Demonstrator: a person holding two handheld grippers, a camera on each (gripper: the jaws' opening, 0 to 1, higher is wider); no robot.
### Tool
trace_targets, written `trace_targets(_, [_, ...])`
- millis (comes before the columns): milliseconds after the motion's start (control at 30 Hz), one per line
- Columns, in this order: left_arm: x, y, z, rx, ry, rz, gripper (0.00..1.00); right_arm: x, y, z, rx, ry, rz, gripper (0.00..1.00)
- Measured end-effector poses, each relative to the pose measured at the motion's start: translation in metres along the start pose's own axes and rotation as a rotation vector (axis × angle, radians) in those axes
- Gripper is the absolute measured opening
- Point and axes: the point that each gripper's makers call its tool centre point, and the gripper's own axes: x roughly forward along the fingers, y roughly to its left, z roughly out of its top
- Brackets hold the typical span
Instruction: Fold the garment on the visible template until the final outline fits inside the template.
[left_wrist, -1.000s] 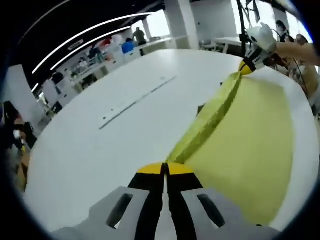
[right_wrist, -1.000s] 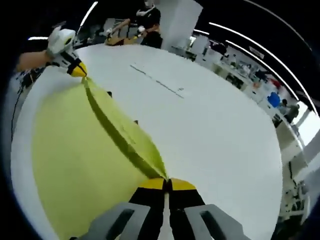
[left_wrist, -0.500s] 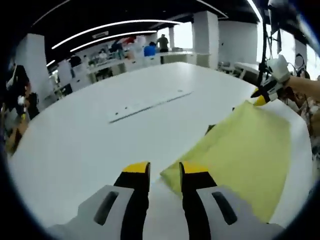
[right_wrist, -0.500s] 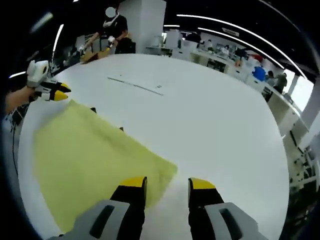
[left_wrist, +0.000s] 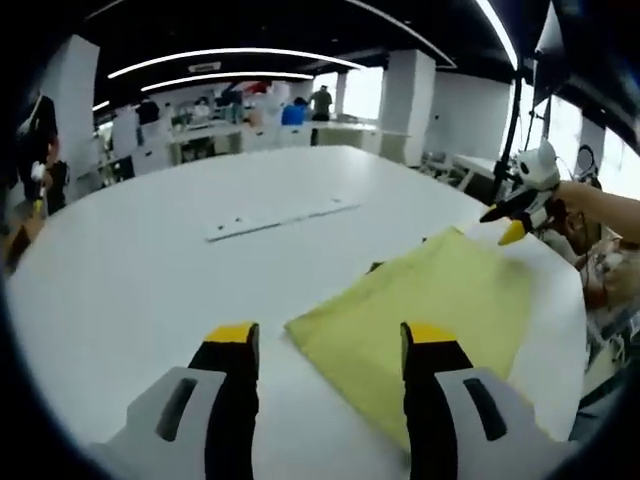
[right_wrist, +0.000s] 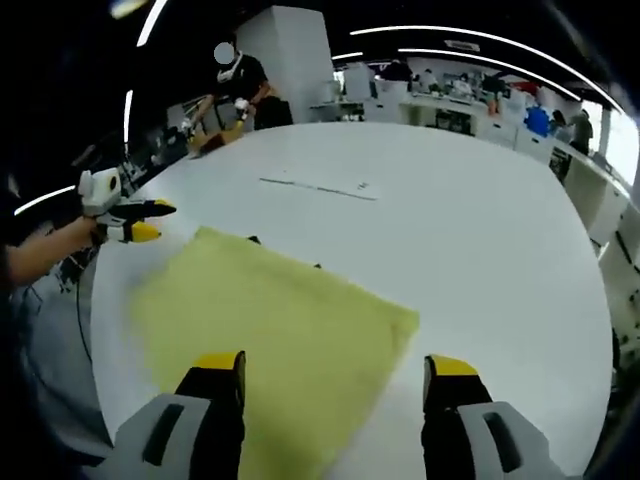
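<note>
A yellow garment (left_wrist: 430, 305) lies flat on the white table (left_wrist: 140, 270), folded into a rough rectangle. My left gripper (left_wrist: 330, 336) is open just above its near corner, with nothing between the fingers. In the right gripper view the same garment (right_wrist: 270, 325) spreads out in front of my right gripper (right_wrist: 335, 365), which is open and holds nothing. The left gripper (right_wrist: 135, 220) hovers open off the cloth's far left corner. The right gripper (left_wrist: 515, 215), held by a hand, hangs beyond the cloth's far corner. Small dark template marks (right_wrist: 252, 240) peek out along the garment's far edge.
A thin dark line (right_wrist: 320, 188) with small marks runs across the table (right_wrist: 480, 240) beyond the garment. The table's curved edge is close on the garment's near side. A person (right_wrist: 238, 85) works at another table behind, and desks and pillars fill the room.
Both grippers were shut on the garment's stretched top edge a second ago. They have opened, let the cloth drop flat, and drawn back from it.
</note>
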Motion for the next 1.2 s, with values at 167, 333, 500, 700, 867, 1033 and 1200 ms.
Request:
trace_targets(167, [-0.016, -0.01, -0.001, -0.007, -0.007, -0.031, 0.6, -0.013, 0.021, -0.012, -0.023, 0.022, 0.043, 0.77])
trace_targets(333, [-0.03, -0.022, -0.01, 0.01, 0.007, -0.056, 0.62, -0.025, 0.029, -0.027, -0.043, 0.046, 0.056, 0.78])
trace_targets(500, [-0.043, -0.034, -0.018, 0.008, 0.006, -0.077, 0.62, -0.036, 0.036, -0.042, -0.044, 0.054, 0.066, 0.77])
trace_targets(700, [-0.057, -0.048, -0.035, 0.017, 0.023, -0.098, 0.6, -0.048, 0.042, -0.061, -0.033, 0.062, 0.077, 0.73])
trace_targets(867, [-0.064, -0.054, -0.055, 0.001, 0.042, -0.104, 0.56, -0.053, 0.046, -0.073, -0.028, 0.067, 0.07, 0.7])
trace_targets(1033, [-0.068, -0.061, -0.074, -0.044, 0.067, -0.103, 0.52, -0.056, 0.05, -0.079, -0.001, 0.047, 0.066, 0.64])
trace_targets(1200, [-0.067, -0.062, -0.09, -0.095, 0.082, -0.081, 0.46, -0.054, 0.049, -0.091, 0.036, 0.046, 0.049, 0.55])
